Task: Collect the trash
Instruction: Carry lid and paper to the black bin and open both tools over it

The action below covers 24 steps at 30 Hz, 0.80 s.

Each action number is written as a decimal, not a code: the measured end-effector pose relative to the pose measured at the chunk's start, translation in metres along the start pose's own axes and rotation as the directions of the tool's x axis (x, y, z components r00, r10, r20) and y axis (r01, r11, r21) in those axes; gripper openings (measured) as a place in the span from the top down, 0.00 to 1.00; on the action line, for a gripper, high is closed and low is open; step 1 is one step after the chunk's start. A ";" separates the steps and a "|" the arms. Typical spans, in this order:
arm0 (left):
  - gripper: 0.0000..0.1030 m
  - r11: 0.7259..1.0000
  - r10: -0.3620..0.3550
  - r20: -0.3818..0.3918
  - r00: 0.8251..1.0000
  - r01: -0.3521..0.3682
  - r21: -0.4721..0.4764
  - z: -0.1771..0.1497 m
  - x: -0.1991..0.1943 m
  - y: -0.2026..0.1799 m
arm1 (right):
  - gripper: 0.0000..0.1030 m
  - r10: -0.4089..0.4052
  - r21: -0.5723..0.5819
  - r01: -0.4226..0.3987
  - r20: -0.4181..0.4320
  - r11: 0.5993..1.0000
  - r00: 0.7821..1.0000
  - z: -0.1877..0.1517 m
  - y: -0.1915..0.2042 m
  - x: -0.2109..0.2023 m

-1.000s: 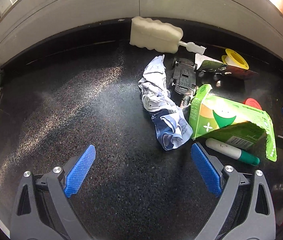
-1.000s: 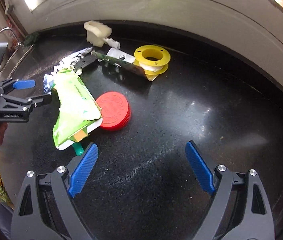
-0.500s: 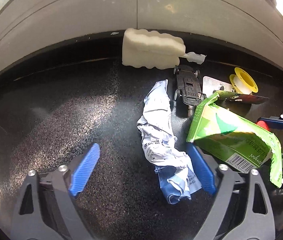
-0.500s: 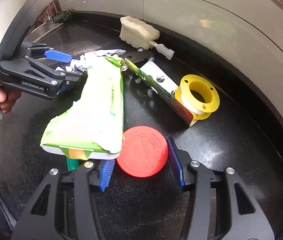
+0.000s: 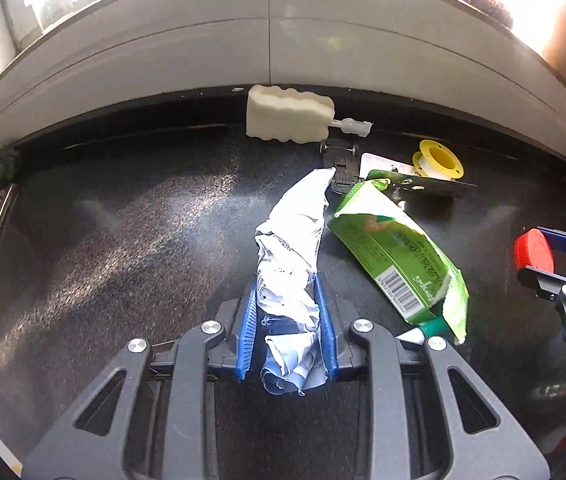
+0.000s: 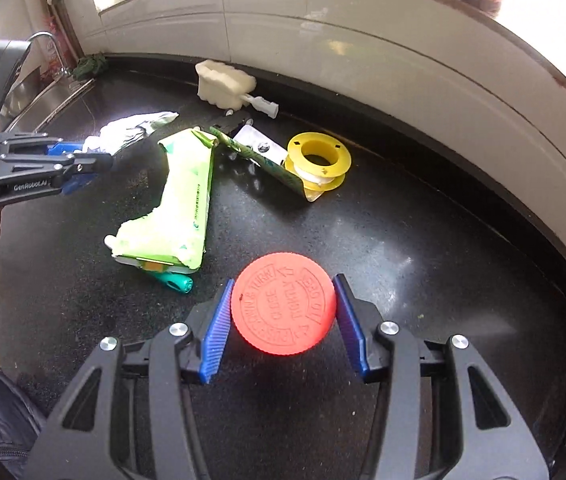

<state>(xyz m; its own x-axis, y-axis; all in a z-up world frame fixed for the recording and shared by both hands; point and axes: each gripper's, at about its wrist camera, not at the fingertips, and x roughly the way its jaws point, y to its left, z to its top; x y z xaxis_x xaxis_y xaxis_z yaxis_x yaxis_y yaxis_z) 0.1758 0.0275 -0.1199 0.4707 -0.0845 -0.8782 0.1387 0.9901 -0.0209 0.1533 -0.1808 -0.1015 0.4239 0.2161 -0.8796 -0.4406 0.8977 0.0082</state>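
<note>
My left gripper (image 5: 286, 312) is shut on a crumpled white and blue paper wrapper (image 5: 291, 248) that lies on the black counter (image 5: 123, 240). My right gripper (image 6: 283, 312) is shut on a round red cap (image 6: 283, 304), both blue pads against its rim. A torn green package (image 5: 399, 248) lies just right of the wrapper, over a green-capped marker (image 6: 173, 282). In the right wrist view the left gripper (image 6: 79, 164) holds the wrapper (image 6: 131, 130) at far left, beside the green package (image 6: 179, 204).
A white sponge brush (image 5: 287, 120), a black toy car (image 5: 339, 164), a yellow spool (image 6: 319, 160) and a green card with screws (image 6: 259, 156) lie by the back wall. A sink (image 6: 39, 92) is at the left.
Both grippers moved forward and closed: the left onto the crumpled wrapper, the right onto the red cap.
</note>
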 end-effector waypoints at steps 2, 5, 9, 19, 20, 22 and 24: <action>0.74 1.000 0.004 0.007 1.000 -0.004 -0.010 -0.009 -0.020 -0.005 | 0.52 -0.002 0.018 0.002 0.022 1.000 1.000 -0.004 0.004 -0.019; 0.74 1.000 0.015 0.020 1.000 -0.015 -0.010 -0.033 -0.051 -0.011 | 0.52 0.001 0.033 -0.003 0.056 0.999 0.998 -0.012 0.015 -0.048; 0.74 1.000 0.013 0.030 0.999 -0.012 -0.013 -0.063 -0.087 -0.021 | 0.52 0.023 0.037 -0.026 0.081 0.999 0.996 -0.027 0.033 -0.077; 0.74 1.000 0.021 0.051 0.998 -0.021 -0.014 -0.113 -0.122 -0.033 | 0.52 0.041 0.004 -0.041 0.105 0.999 0.994 -0.067 0.072 -0.112; 0.74 1.000 0.024 0.056 0.998 -0.023 -0.016 -0.116 -0.125 -0.032 | 0.52 0.043 0.001 -0.043 0.108 0.999 0.993 -0.068 0.074 -0.114; 0.74 0.999 0.034 0.064 0.997 -0.032 -0.024 -0.119 -0.130 -0.030 | 0.52 0.045 -0.006 -0.045 0.112 0.999 0.993 -0.067 0.078 -0.117; 0.74 0.998 0.047 0.075 0.996 -0.044 -0.042 -0.124 -0.137 -0.024 | 0.52 0.049 -0.017 -0.047 0.117 0.999 0.992 -0.065 0.084 -0.119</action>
<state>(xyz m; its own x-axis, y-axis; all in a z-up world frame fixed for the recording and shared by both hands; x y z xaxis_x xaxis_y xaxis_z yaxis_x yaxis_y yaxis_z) 0.0001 0.0289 -0.0585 0.5410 -0.0463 -0.8397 0.0817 0.9967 -0.0023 0.0141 -0.1559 -0.0268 0.4915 0.3035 -0.8163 -0.4740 0.8795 0.0416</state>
